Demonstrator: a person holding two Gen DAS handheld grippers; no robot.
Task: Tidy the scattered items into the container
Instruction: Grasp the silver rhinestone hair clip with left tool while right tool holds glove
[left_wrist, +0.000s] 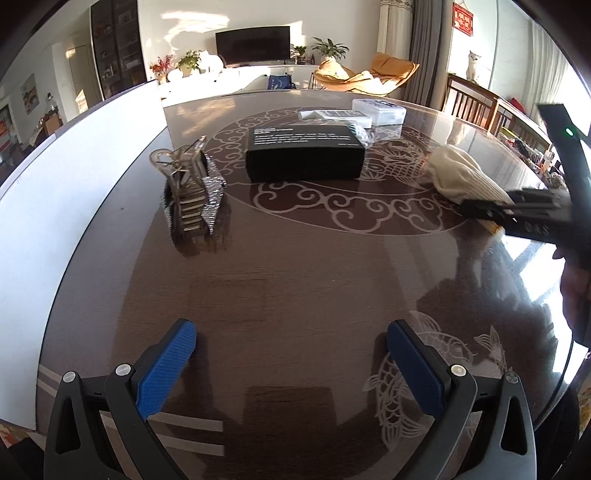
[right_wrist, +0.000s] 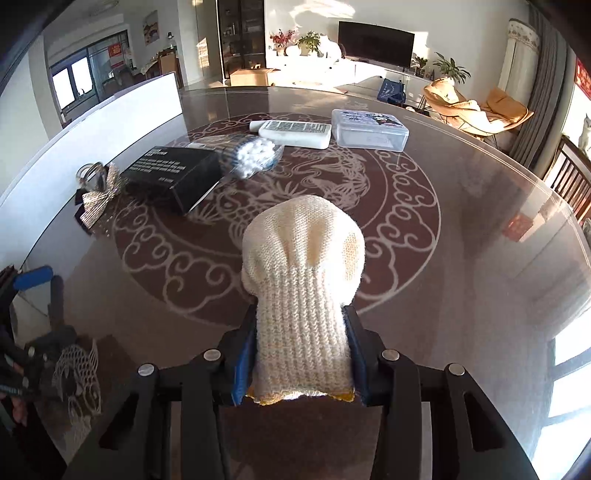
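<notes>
blue pads on my left gripper (left_wrist: 291, 373) hang wide apart over the bare table (left_wrist: 295, 277), holding nothing, with the glove (left_wrist: 461, 173) off to the right. from the right wrist, my right gripper (right_wrist: 301, 354) pinches that cream knit glove (right_wrist: 303, 266) at its cuff, fingers resting on the table; it looks soft, light and floppy, so i'd judge the cuff the firmest hold.

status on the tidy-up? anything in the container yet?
Done: nothing visibly put away. In hand: right gripper clamps the knit glove. Left gripper open, empty. Left: black box, cotton swabs, white tube, hair clip.
</notes>
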